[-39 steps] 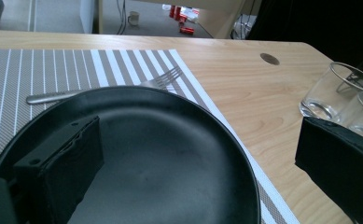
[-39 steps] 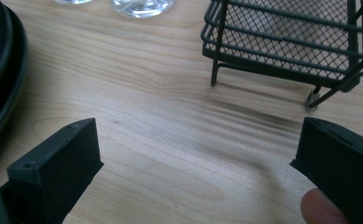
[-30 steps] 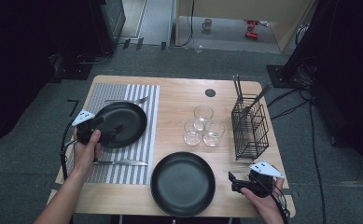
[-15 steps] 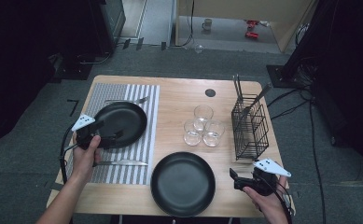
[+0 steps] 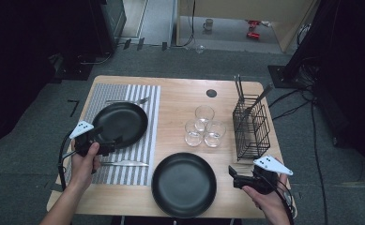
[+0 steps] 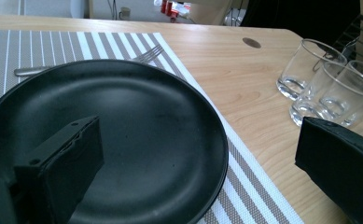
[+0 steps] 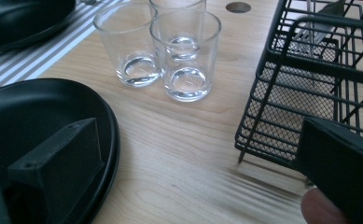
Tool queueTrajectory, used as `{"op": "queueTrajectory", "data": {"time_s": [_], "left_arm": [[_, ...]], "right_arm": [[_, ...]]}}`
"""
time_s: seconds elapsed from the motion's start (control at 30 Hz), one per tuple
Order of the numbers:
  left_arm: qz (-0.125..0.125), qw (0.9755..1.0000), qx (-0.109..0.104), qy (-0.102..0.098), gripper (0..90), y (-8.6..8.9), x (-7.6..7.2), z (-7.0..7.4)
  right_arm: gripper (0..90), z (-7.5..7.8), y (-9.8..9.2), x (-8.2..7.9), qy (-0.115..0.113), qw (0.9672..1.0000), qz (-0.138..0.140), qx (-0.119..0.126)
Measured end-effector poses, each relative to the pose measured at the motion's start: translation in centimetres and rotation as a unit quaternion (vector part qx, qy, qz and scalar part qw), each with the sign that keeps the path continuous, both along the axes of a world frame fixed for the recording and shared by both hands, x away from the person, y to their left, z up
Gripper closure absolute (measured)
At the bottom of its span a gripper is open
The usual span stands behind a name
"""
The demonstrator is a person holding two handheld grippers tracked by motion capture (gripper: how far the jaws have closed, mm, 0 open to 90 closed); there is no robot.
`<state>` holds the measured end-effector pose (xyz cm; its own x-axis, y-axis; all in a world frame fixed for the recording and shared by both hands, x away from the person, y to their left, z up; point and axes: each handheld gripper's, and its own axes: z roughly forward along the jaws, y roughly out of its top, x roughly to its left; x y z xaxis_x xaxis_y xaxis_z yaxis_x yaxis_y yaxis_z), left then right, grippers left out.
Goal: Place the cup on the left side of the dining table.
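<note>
A black plate [image 5: 120,123] lies on a striped placemat [image 5: 145,140] at the left, with a fork [image 5: 128,101] behind it and a knife [image 5: 124,163] in front. My left gripper [image 5: 109,137] is at the plate's near-left rim, and its jaws stand wide open over the plate [image 6: 137,140] and hold nothing. A second black plate [image 5: 184,183] sits at the table's near middle. Just right of it my right gripper [image 5: 234,177] is open and holds nothing, facing three glasses [image 7: 170,56].
Three clear glasses [image 5: 203,126] stand clustered mid-table. A black wire basket [image 5: 251,126] with cutlery upright in it stands at the right, close beside the right gripper's far jaw [image 7: 310,93]. A round hole [image 5: 211,93] marks the tabletop's far side.
My left gripper has drifted a little toward the near edge along the plate's rim. The right gripper has barely shifted. Both stay open.
</note>
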<state>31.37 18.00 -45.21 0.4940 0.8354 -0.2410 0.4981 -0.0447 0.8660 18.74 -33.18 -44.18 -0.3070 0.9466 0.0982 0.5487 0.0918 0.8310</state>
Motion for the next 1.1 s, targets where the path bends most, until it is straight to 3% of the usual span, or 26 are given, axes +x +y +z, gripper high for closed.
{"op": "queueTrajectory", "data": {"time_s": [0.77, 1.1], "left_arm": [[-0.005, 0.9998, 0.013, 0.015, 1.1, -0.4, -4.0, -2.3], [-0.010, 0.9987, 0.048, 0.013, 1.1, -1.0, -5.5, -2.6]], "right_arm": [[6.9, 2.8, 2.8, 1.3, -0.031, 0.9995, 0.011, -0.003], [9.5, 3.6, 4.6, 2.5, -0.040, 0.9989, 0.025, -0.006]]}}
